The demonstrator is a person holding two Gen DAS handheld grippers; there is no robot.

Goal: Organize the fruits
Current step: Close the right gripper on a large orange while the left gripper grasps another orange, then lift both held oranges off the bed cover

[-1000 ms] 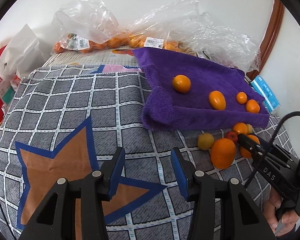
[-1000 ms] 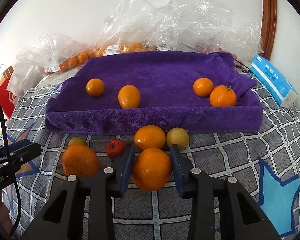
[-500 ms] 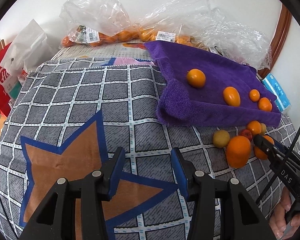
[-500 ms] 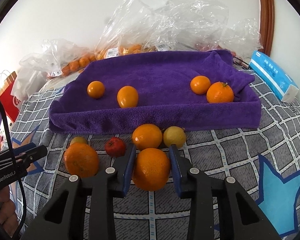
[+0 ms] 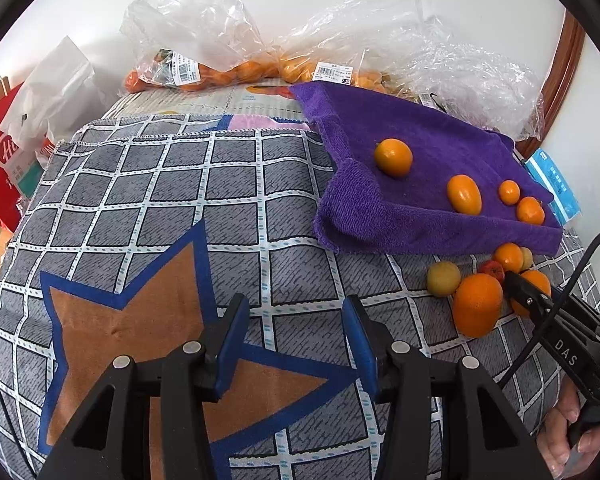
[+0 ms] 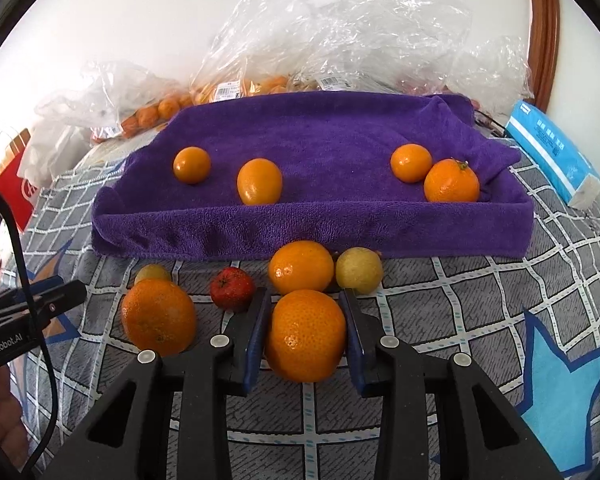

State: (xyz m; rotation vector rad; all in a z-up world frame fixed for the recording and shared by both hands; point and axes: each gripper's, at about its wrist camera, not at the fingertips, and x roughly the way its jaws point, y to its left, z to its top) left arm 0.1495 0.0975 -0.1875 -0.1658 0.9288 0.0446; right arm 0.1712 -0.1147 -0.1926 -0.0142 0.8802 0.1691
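Right wrist view: a large orange [image 6: 305,334] sits on the checked cloth [image 6: 440,320] between the pads of the right gripper [image 6: 305,334], which clasp both its sides. More loose fruit lies just ahead, before the purple towel [image 6: 320,136] holding four oranges. The left gripper [image 5: 294,344] hangs spread wide over the cloth, grasping nothing.

A home: a patterned cloth [image 5: 148,216] covers the tabletop, shop-labelled fruit bags [image 5: 204,40] lie along the top, a tissue pack [image 6: 552,152] at right.
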